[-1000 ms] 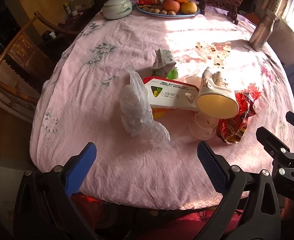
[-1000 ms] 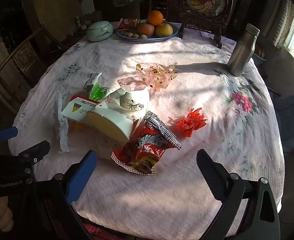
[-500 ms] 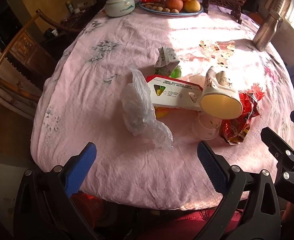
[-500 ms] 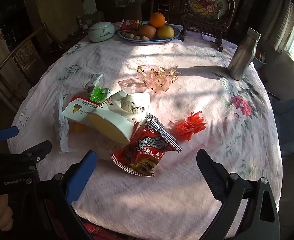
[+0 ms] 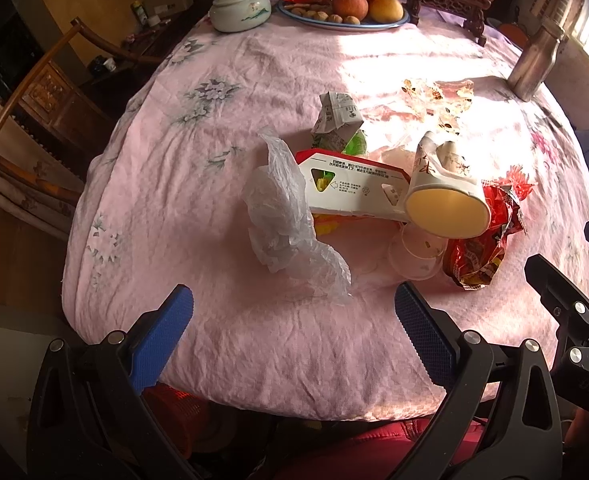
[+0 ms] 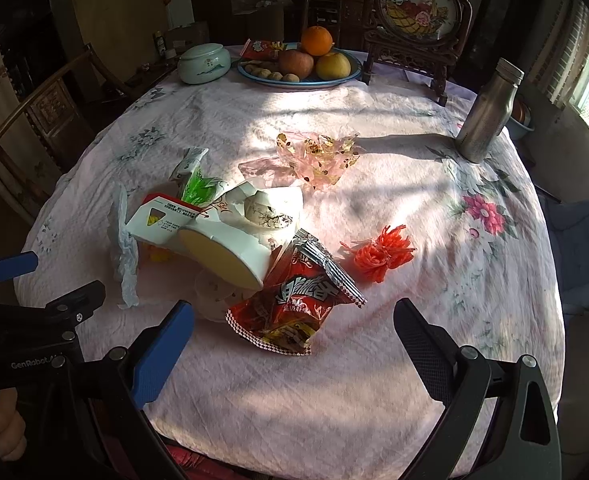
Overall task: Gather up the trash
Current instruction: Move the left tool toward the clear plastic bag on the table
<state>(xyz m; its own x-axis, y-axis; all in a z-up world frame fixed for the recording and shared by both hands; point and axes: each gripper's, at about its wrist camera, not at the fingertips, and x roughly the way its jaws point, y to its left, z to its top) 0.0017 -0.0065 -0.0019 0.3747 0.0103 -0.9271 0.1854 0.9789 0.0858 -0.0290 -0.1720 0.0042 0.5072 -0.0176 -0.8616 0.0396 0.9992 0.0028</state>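
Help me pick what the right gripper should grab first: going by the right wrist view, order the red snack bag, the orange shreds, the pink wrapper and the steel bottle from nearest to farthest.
1. Red snack bag, just ahead, slightly left.
2. Orange shreds, ahead right.
3. Pink wrapper, mid-table.
4. Steel bottle, far right edge.

Right wrist view: litter heaped on a round table under a pink floral cloth (image 6: 374,360).

The right gripper (image 6: 290,344) hangs spread wide and empty over the near edge, just short of a red snack bag (image 6: 294,304). The bag touches a torn paper cup (image 6: 230,248) lying on its side against a white carton (image 6: 162,220). A clear plastic bag (image 6: 124,252) lies left; red shreds (image 6: 378,252) right, apart. A steel bottle (image 6: 486,112) and fruit plate (image 6: 350,74) stand at the far side.
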